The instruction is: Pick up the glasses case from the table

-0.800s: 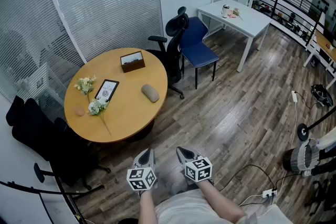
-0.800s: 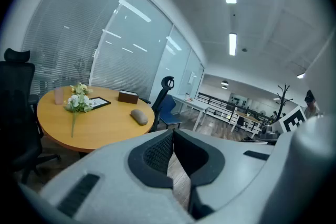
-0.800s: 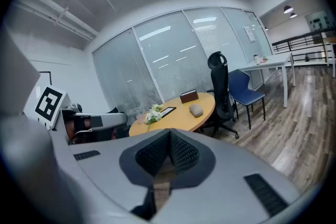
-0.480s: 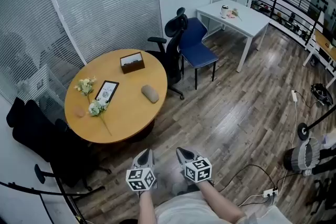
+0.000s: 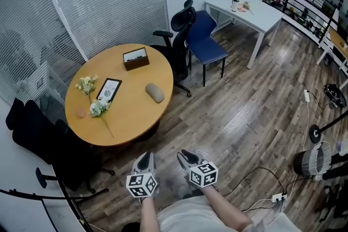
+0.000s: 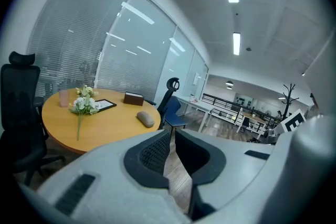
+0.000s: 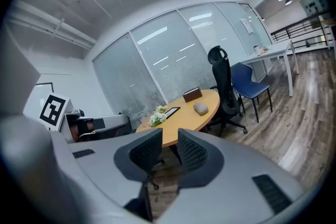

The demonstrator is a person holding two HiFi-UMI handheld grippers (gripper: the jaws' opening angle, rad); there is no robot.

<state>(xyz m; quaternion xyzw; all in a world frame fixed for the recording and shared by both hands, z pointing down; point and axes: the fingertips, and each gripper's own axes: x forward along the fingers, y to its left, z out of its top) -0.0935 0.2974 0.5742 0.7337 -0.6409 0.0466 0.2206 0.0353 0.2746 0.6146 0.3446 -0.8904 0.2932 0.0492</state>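
Observation:
The glasses case (image 5: 154, 92) is a grey oval pouch lying near the right edge of the round wooden table (image 5: 130, 117). It also shows as the glasses case (image 6: 146, 118) in the left gripper view and the glasses case (image 7: 200, 108) in the right gripper view. Both grippers hover over the floor, well short of the table. My left gripper (image 5: 145, 157) is shut with nothing in it, its jaws meeting (image 6: 170, 135). My right gripper (image 5: 184, 156) is open by a narrow gap (image 7: 169, 137) and holds nothing.
On the table are a brown box (image 5: 136, 58), a framed card (image 5: 109, 89), white flowers (image 5: 98, 108) and a pink cup (image 5: 81, 113). A black office chair (image 5: 176, 43) and a blue chair (image 5: 209, 43) stand behind the table. Black chairs (image 5: 32, 133) are at its left, a white desk (image 5: 253, 8) is far right, and cables (image 5: 272, 198) lie on the floor.
In the head view both grippers sit slightly lower and further left, and the table has shifted a little up. Nothing was taken hold of.

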